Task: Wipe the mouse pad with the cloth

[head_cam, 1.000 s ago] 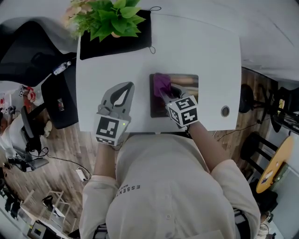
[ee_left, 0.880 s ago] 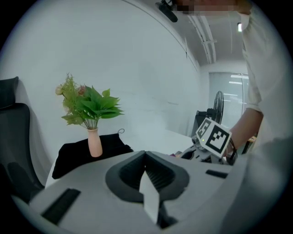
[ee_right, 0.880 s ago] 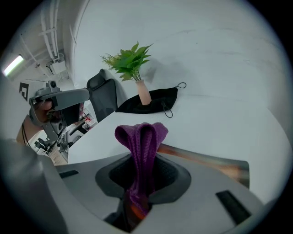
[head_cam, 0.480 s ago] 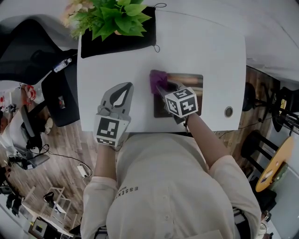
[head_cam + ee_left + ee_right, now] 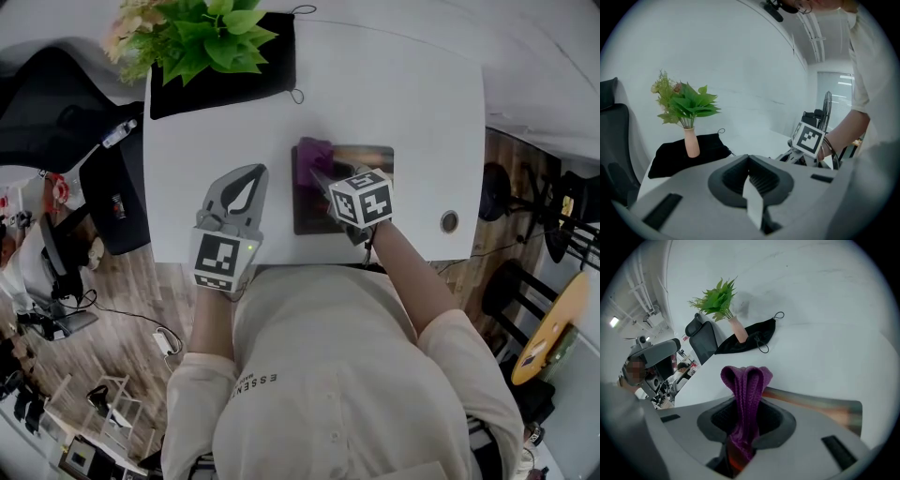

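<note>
A dark mouse pad (image 5: 364, 157) lies on the white table (image 5: 403, 94), near its front edge. My right gripper (image 5: 321, 178) is shut on a purple cloth (image 5: 311, 156) and presses it onto the pad's far left corner. In the right gripper view the cloth (image 5: 745, 380) stands folded between the jaws of the right gripper (image 5: 744, 401), with a strip of the pad (image 5: 811, 405) beyond it. My left gripper (image 5: 251, 174) rests on the table left of the pad, shut on nothing. The left gripper (image 5: 750, 161) shows its jaws meeting in its own view.
A pink vase (image 5: 691, 142) with a green plant (image 5: 211, 33) stands on a black cloth bag (image 5: 225, 86) at the table's far left. A round cable hole (image 5: 450, 222) sits at the front right. A black office chair (image 5: 56, 112) stands left of the table.
My right gripper has slid the purple cloth a little further toward the pad's far left corner. The left gripper has kept its place.
</note>
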`<state>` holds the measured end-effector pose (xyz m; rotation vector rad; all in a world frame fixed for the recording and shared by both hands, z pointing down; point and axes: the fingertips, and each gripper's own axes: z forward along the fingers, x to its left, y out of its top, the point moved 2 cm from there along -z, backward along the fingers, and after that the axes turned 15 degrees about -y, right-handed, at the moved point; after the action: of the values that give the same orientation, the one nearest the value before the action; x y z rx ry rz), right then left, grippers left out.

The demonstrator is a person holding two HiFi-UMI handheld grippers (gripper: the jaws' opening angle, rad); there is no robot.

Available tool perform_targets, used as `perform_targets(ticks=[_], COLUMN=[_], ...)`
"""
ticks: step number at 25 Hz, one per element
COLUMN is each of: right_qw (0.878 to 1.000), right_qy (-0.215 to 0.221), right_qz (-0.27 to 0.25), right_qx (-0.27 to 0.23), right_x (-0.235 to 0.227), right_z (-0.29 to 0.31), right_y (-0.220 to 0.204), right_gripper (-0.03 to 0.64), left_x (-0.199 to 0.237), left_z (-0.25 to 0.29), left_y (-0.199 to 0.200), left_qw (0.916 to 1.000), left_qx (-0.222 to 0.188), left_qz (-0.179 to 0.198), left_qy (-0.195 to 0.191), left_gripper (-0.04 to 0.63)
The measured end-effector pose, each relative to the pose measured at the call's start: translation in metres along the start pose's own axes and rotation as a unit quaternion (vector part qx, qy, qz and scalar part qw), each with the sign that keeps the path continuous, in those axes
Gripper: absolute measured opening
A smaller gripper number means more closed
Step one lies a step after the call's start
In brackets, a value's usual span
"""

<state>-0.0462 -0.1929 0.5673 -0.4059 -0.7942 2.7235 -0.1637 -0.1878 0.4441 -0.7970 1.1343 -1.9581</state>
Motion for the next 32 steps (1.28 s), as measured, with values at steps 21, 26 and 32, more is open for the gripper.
perform_targets(ticks=[21,26,32], right_qw=[0.999,0.997,0.995], right_qy=[-0.040,-0.059,-0.083], right_qz=[0.034,0.040,0.053], right_qx=[-0.003,-0.005,-0.002], right_x=[-0.116,-0.142,-0.175], right_z=[-0.049,-0.060,-0.074], right_y=[-0.034,-0.043,-0.056], right_gripper=[0.109,0.109,0.109], left_x=[-0.062,-0.078,-0.101], left_z=[0.065,0.073,0.075], left_y=[0.021,0.024,0.032], left_qw=[0.9999,0.9998,0.9993], left_qx=[0.000,-0.006,-0.014], left_qz=[0.013,0.015,0.031], left_qy=[-0.011,-0.006,0.015], left_gripper=[0.002,0.002,0.002])
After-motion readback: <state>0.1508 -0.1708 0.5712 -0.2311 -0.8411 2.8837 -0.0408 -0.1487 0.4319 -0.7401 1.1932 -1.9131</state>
